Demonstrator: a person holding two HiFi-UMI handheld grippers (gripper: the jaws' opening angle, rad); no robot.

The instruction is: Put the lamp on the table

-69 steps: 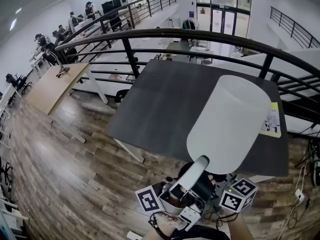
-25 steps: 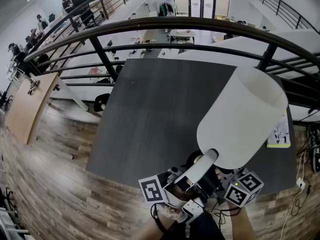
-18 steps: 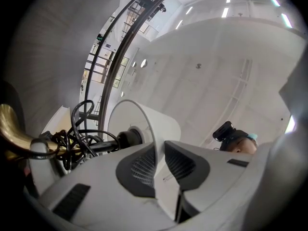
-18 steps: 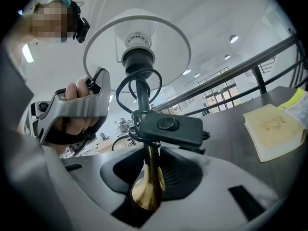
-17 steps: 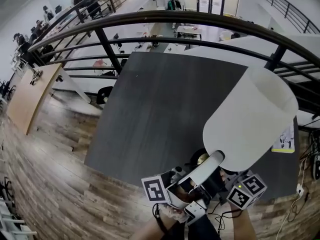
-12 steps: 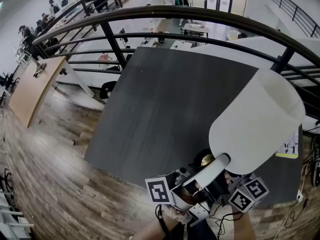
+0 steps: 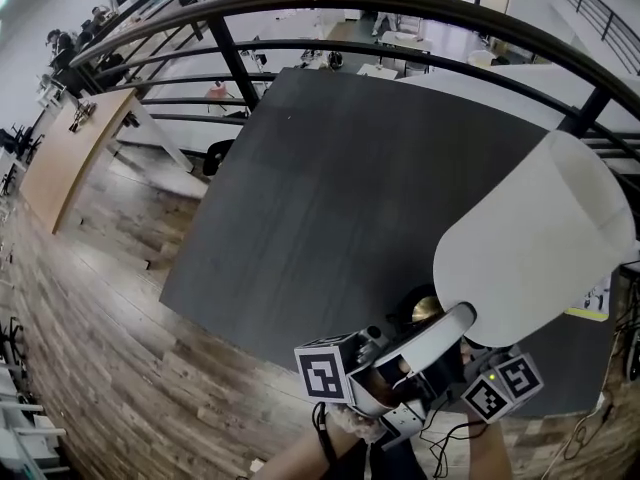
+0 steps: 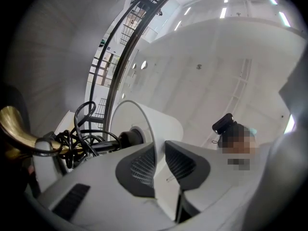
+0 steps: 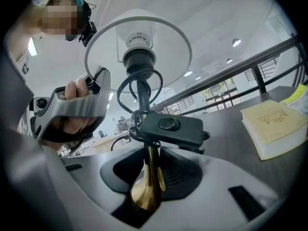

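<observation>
The lamp has a white drum shade (image 7: pixel 535 243), a brass stem (image 9: pixel 147 191) and a black cord with a switch (image 9: pixel 168 129) wound round the stem. It hangs tilted over the near right part of the dark table (image 7: pixel 330 188), shade leaning away to the right. My left gripper (image 8: pixel 161 162) is shut on the shade's lower rim (image 8: pixel 144 129), the thin wall pinched between its pads. My right gripper (image 9: pixel 149 177) is shut on the brass stem just under the switch. In the head view both marker cubes (image 7: pixel 325 373) (image 7: pixel 498 388) show below the lamp. The lamp's foot is hidden.
A yellow-edged booklet (image 7: pixel 598 303) lies on the table's right side, under the shade in the head view; it also shows as booklet (image 9: pixel 272 124). A black railing (image 7: pixel 400 8) curves behind the table. Wooden floor (image 7: pixel 100 318) lies left and in front. People sit at desks far left.
The lamp and both grippers have sunk lower over the table's near edge, and the shade now sits further right in the head view. Both grips look unchanged.
</observation>
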